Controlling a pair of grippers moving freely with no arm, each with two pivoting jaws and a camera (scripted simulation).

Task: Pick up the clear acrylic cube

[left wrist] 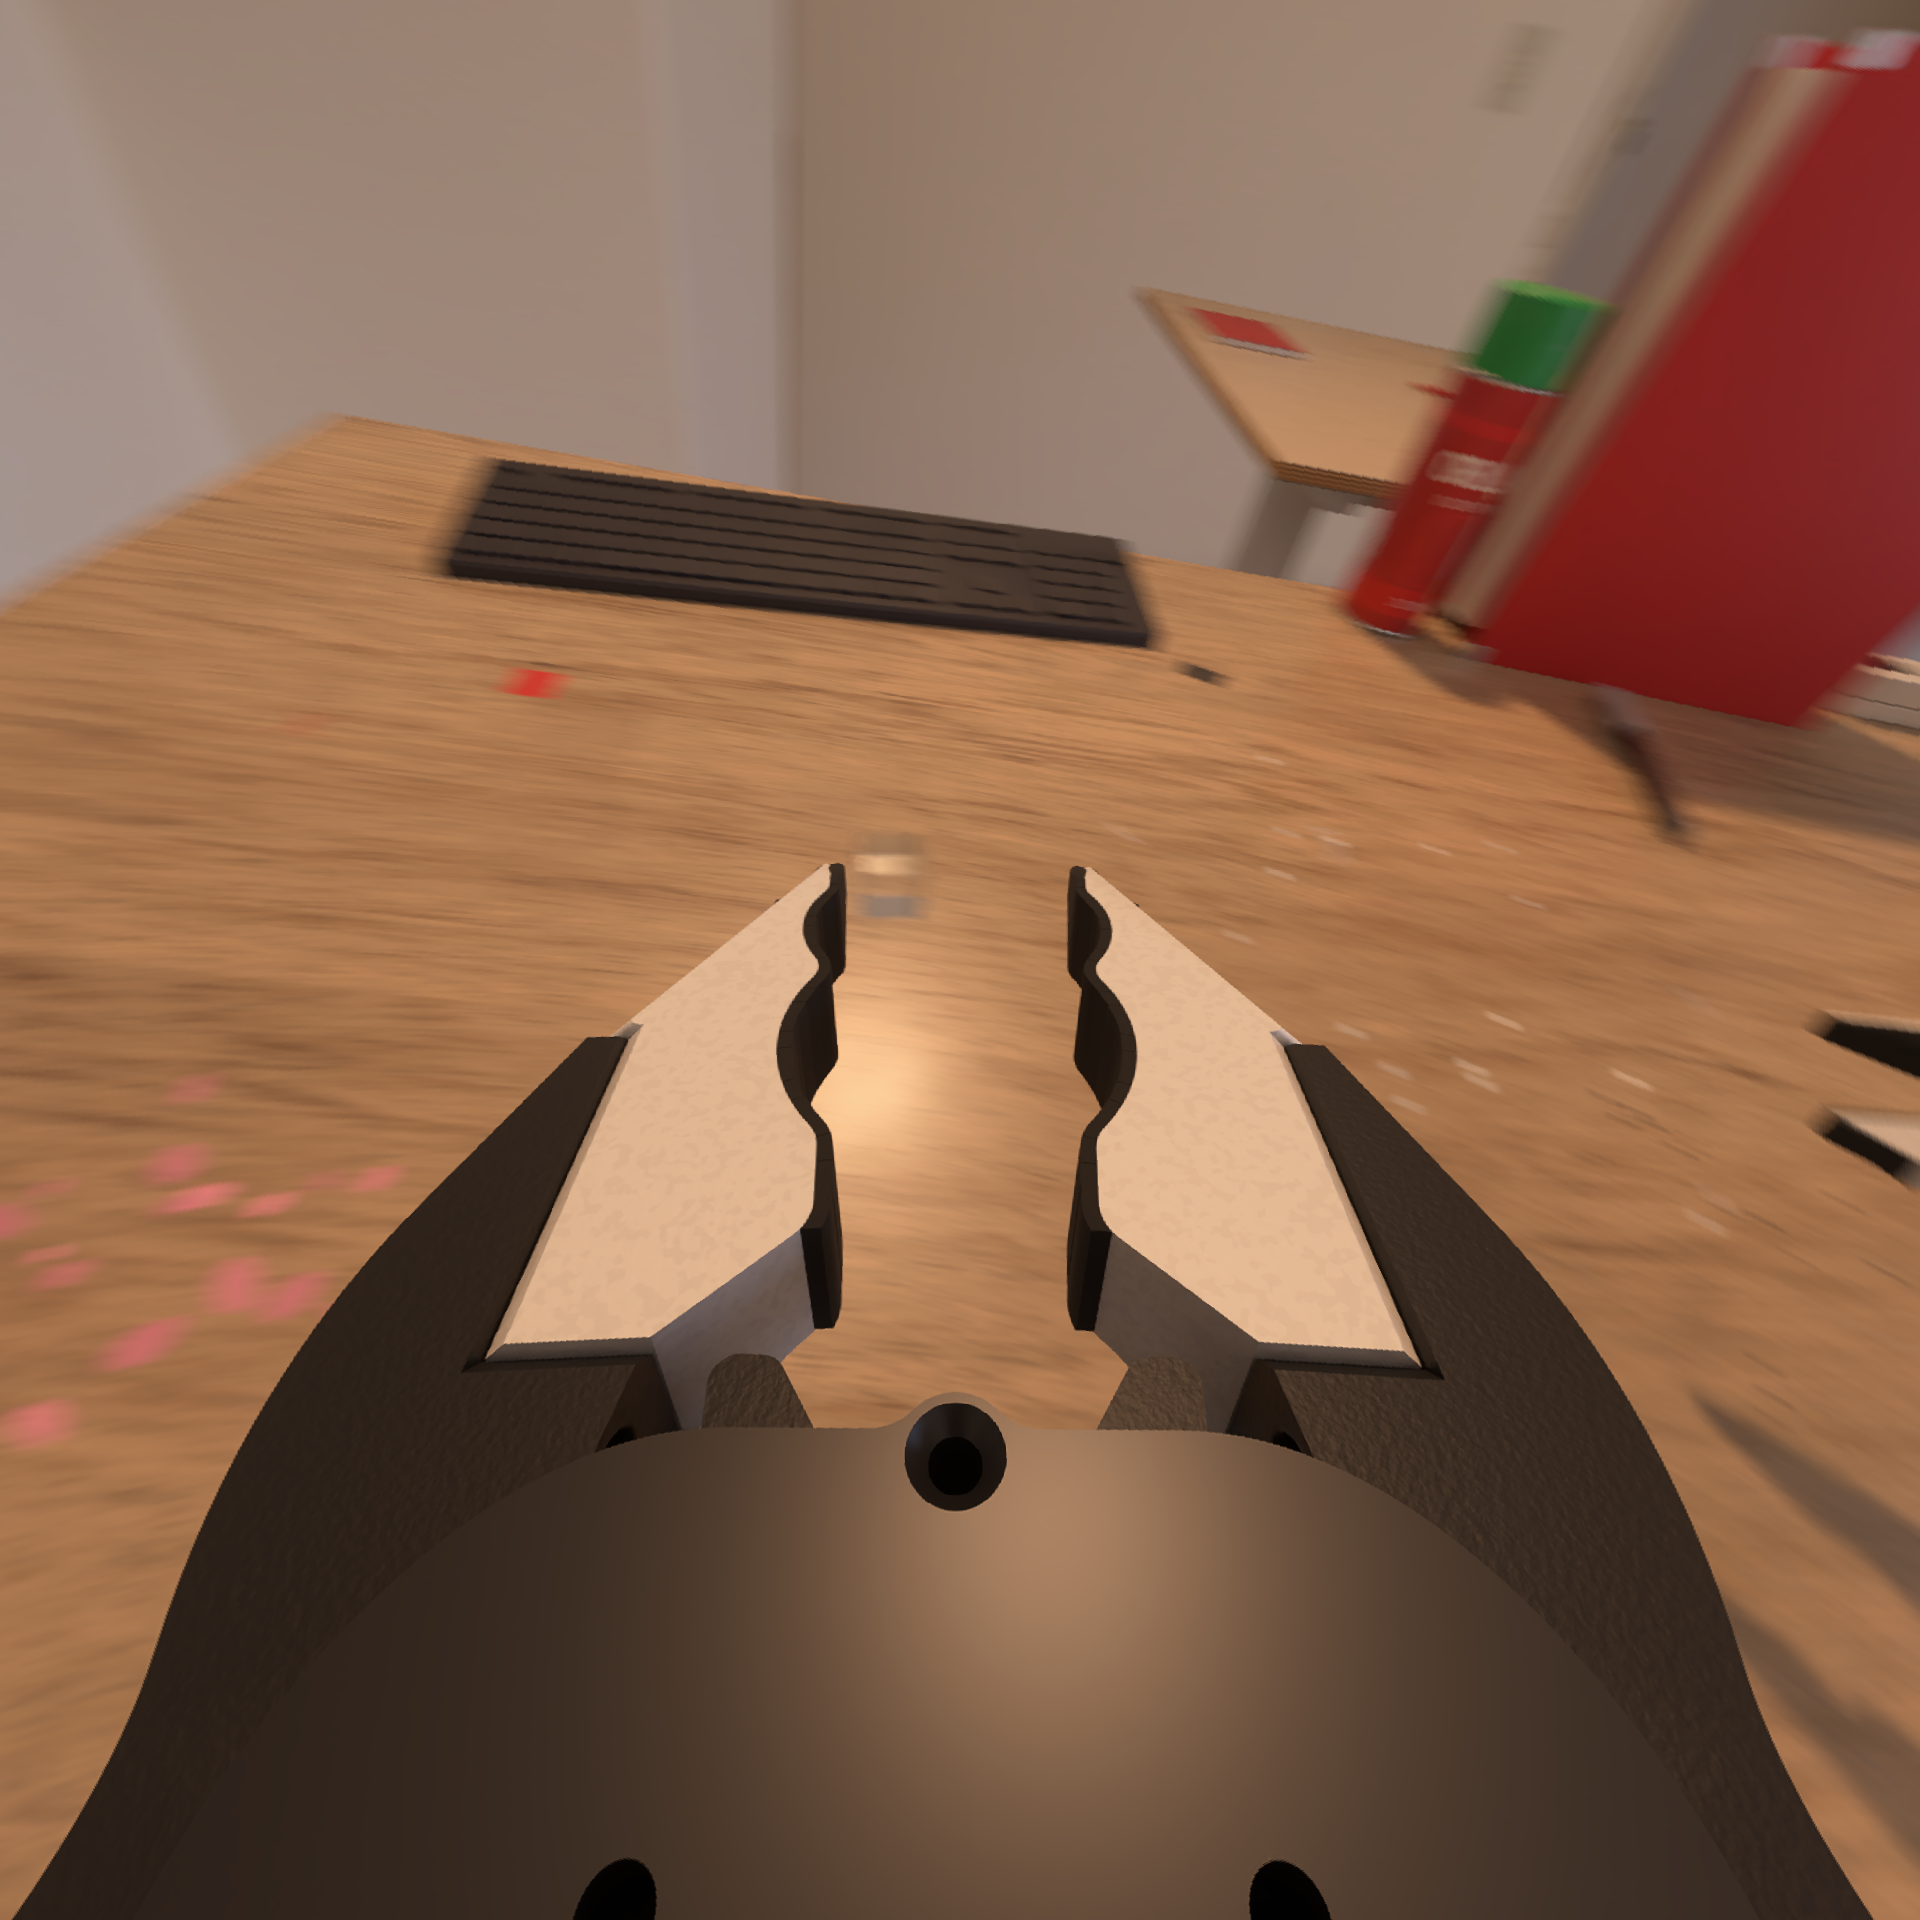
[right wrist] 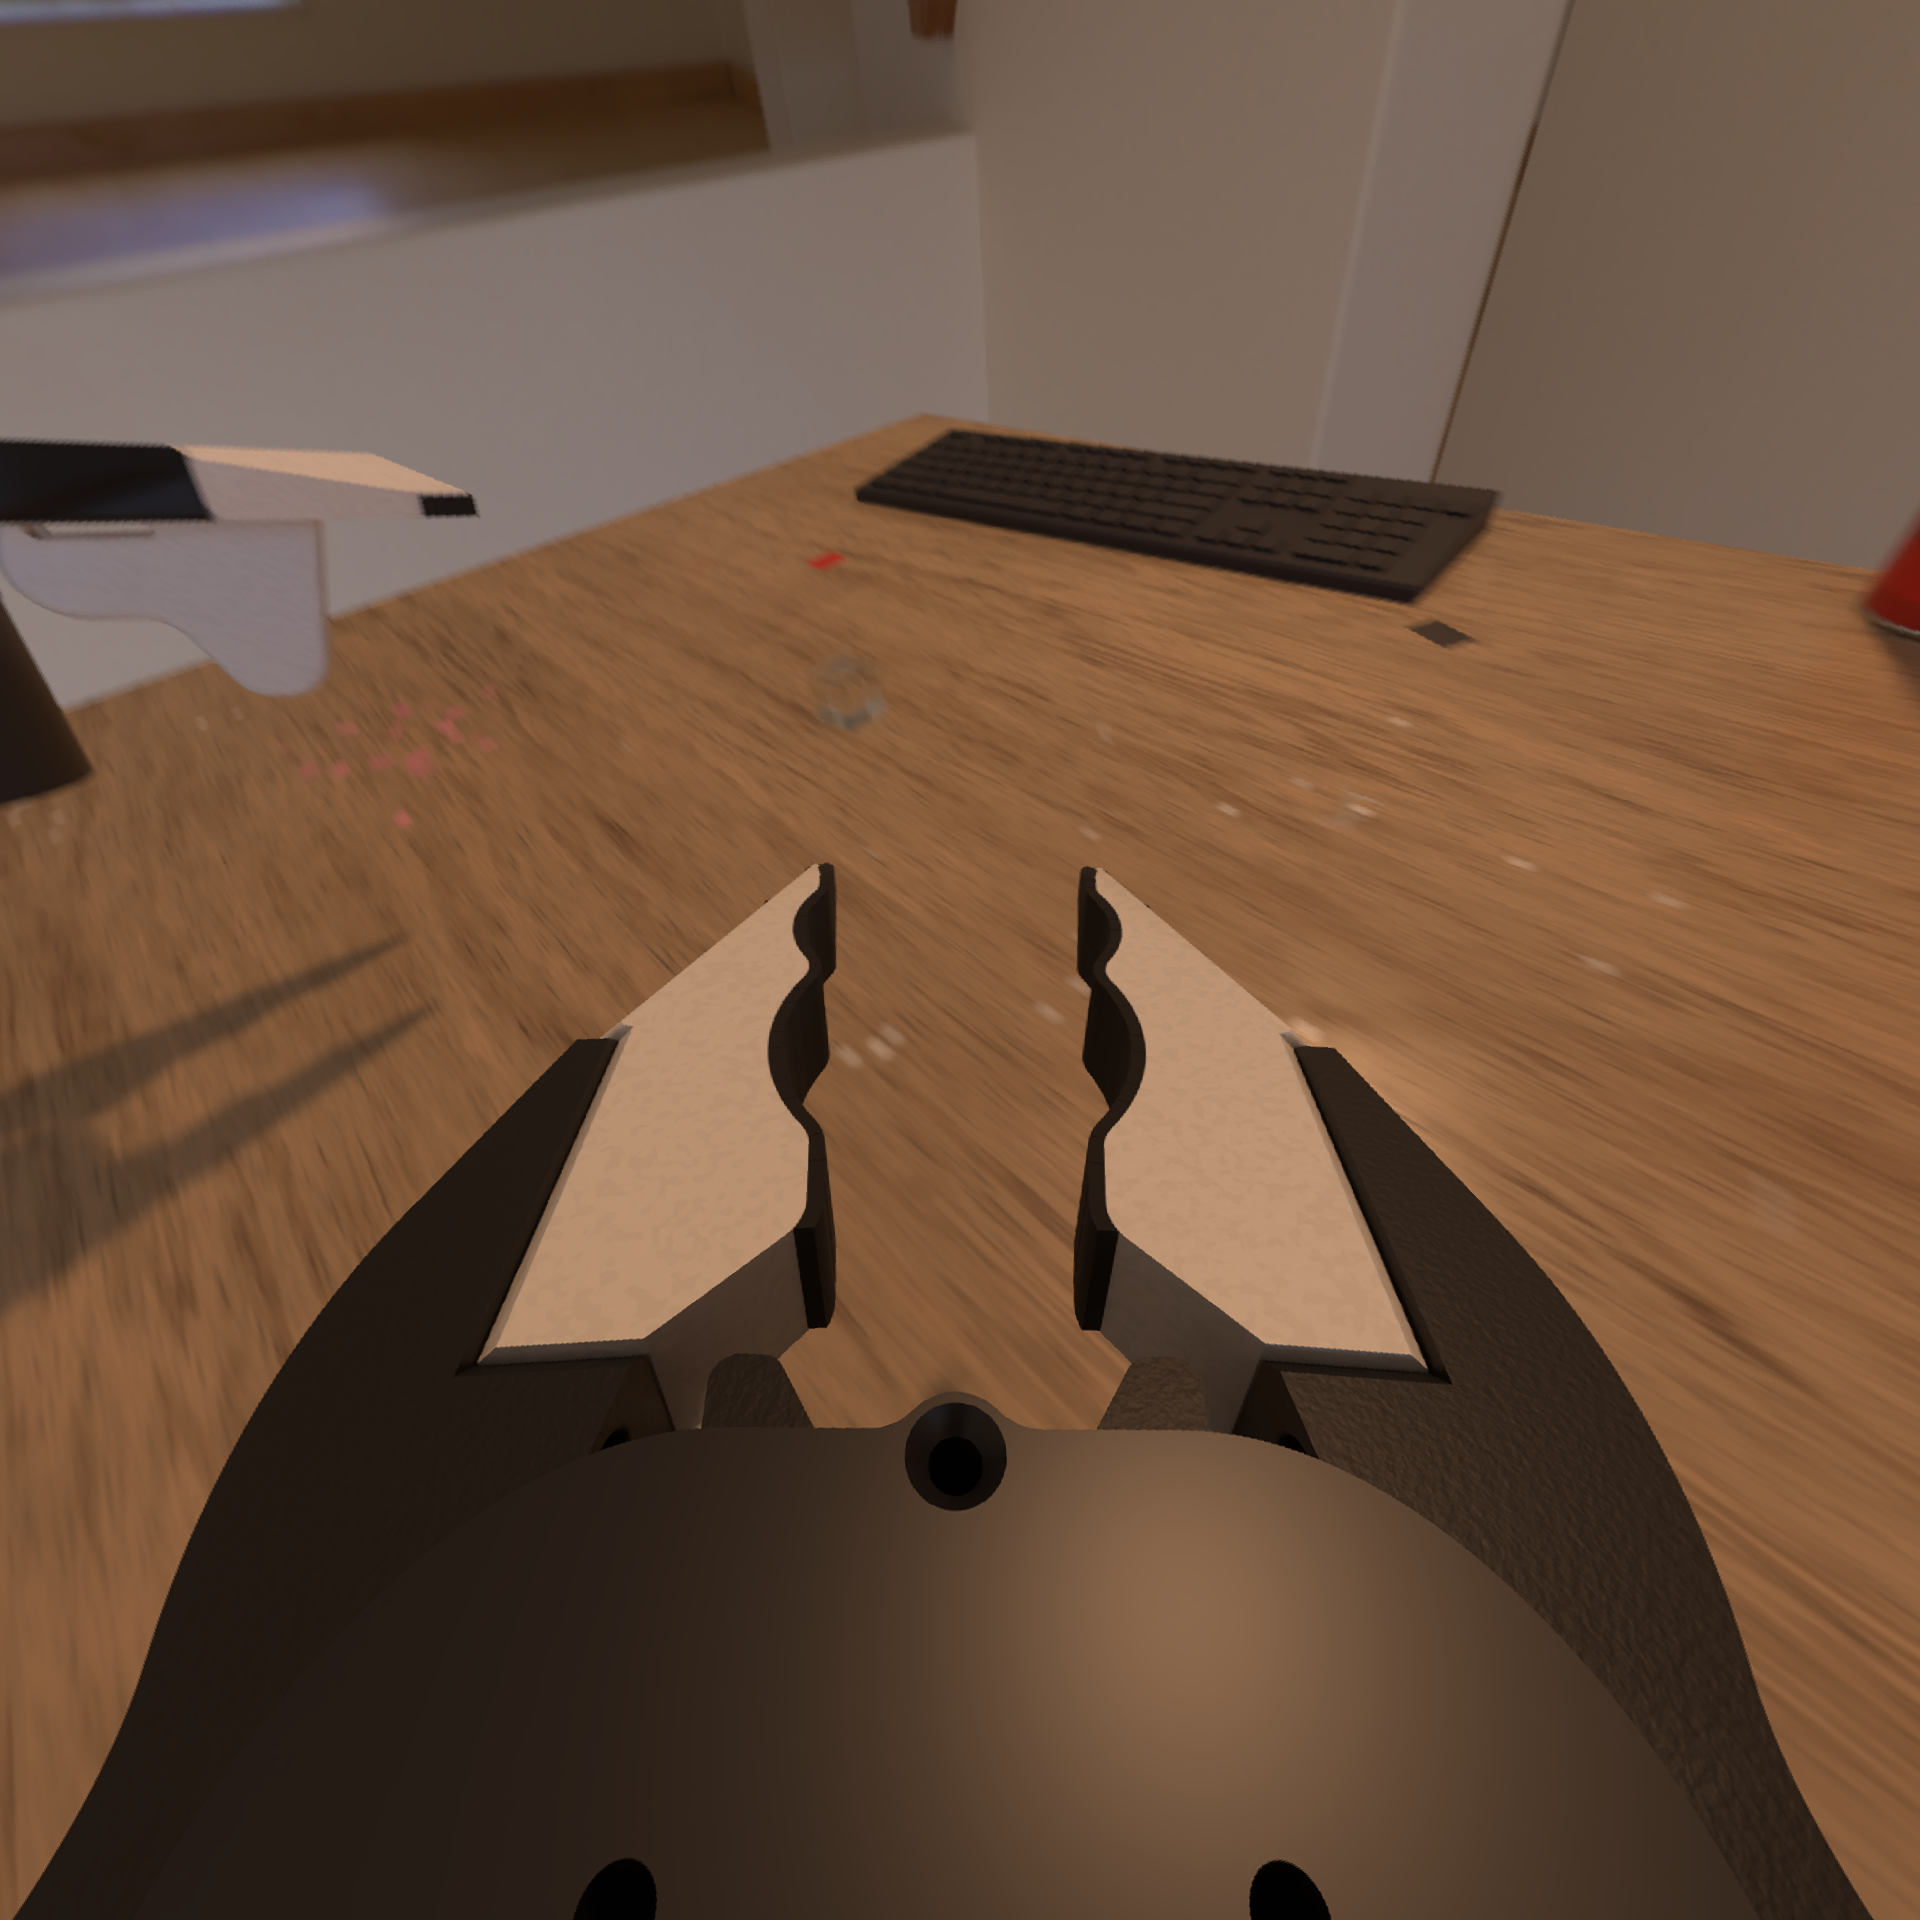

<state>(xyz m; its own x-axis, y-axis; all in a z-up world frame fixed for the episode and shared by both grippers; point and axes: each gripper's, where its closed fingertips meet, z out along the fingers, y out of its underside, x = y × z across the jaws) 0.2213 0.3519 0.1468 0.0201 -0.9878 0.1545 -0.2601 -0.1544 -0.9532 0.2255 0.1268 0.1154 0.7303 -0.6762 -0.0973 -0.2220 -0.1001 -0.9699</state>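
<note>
Cube (left wrist: 888, 883) not yet grasped: resting on desk (left wrist: 416, 935), just beyond left gripper (left wrist: 956, 873) fingertips. Both grippers spread apart, empty; right gripper (right wrist: 956, 873) well short of cube. Remaining: advance, close, lift.

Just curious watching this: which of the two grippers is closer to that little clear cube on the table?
Left. The left gripper has the clear cube just beyond its fingertips; the right gripper sits well back from it.
</note>
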